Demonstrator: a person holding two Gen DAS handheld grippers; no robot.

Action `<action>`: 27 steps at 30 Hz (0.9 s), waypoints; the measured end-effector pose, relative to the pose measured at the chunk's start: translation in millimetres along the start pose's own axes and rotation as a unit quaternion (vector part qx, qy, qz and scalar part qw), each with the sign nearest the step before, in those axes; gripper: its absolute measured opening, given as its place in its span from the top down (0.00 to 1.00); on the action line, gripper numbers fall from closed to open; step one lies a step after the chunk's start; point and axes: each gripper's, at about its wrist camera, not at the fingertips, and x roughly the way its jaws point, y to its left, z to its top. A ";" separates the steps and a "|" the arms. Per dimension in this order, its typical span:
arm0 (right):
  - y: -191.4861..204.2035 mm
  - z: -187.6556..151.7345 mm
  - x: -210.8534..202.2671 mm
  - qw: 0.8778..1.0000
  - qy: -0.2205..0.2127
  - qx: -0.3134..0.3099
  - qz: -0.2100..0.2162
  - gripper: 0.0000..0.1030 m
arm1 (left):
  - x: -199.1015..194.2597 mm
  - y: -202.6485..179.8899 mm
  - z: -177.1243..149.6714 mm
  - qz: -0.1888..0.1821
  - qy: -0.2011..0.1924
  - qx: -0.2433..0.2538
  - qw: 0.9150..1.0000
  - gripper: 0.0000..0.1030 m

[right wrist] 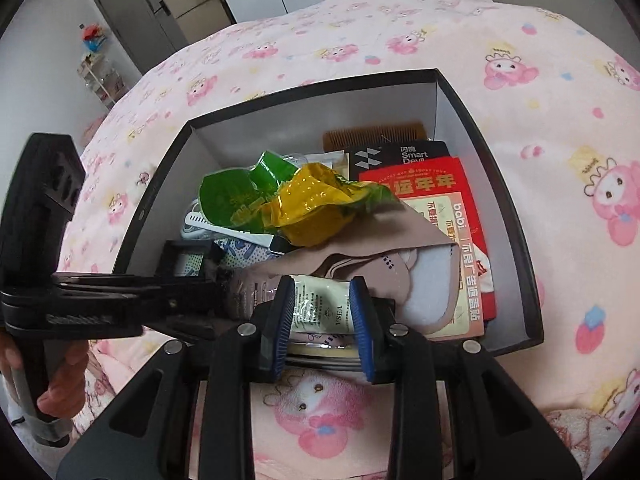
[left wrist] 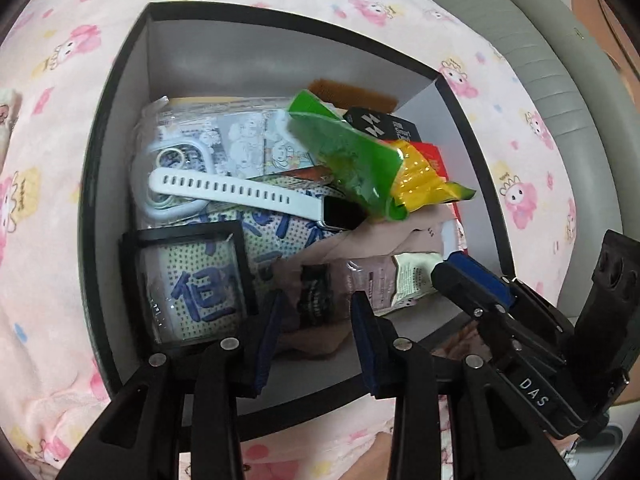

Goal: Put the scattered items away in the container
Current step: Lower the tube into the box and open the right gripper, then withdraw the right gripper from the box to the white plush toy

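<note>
A home bedroom, bed [right wrist: 460, 40] spread with pink cartoon-print bedding, grey door [right wrist: 120, 12] and cabinet [right wrist: 196, 12] stood beyond

black-rimmed white cardboard box [left wrist: 120, 128]: 1 | inside box: white silicone-strap watch [left wrist: 240, 196]: 1 | crumpled green-yellow plastic wrapper [left wrist: 360, 160]: 1 | brown wooden comb [right wrist: 374, 138]: 1 | red printed packet [right wrist: 440, 200]: 1

Both wrist views close above, angled steeply down, sharing the open box [left wrist: 120, 64] interior
</note>
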 end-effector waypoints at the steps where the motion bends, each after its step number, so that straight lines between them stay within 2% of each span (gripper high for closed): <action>1: 1.3 -0.8 -1.4 1.000 -0.002 -0.003 -0.006 0.72 | -6.5 -1.3 -2.4 -0.001 -0.010 0.003 1.000 0.71; 4: 13.6 -4.5 -15.3 0.999 -0.020 -0.021 -0.020 0.72 | -32.7 -10.1 -10.7 -0.002 -0.043 0.024 0.999 0.71; 9: 48.4 -3.4 -46.2 0.998 -0.045 -0.041 0.010 0.72 | -87.1 -20.2 -26.2 0.022 -0.082 0.044 0.995 0.70; 12: 77.3 -2.5 -76.7 0.994 -0.072 -0.075 0.027 0.68 | -135.1 -11.1 -43.7 0.045 -0.130 0.040 0.990 0.70; 14: 94.1 -0.2 -89.5 0.992 -0.083 -0.093 0.034 0.63 | -161.2 2.7 -55.8 0.055 -0.147 0.030 0.987 0.70; 19: 149.5 15.9 -101.2 0.984 -0.092 -0.132 0.076 0.62 | -202.5 43.8 -73.6 0.095 -0.178 -0.008 0.979 0.70; 21: 177.7 23.7 -96.7 0.979 -0.088 -0.153 0.097 0.62 | -213.1 63.5 -78.3 0.092 -0.185 -0.023 0.978 0.70; 27: 247.7 35.7 -61.9 0.970 -0.068 -0.207 0.108 0.62 | -229.0 125.1 -78.1 0.104 -0.196 -0.073 0.972 0.70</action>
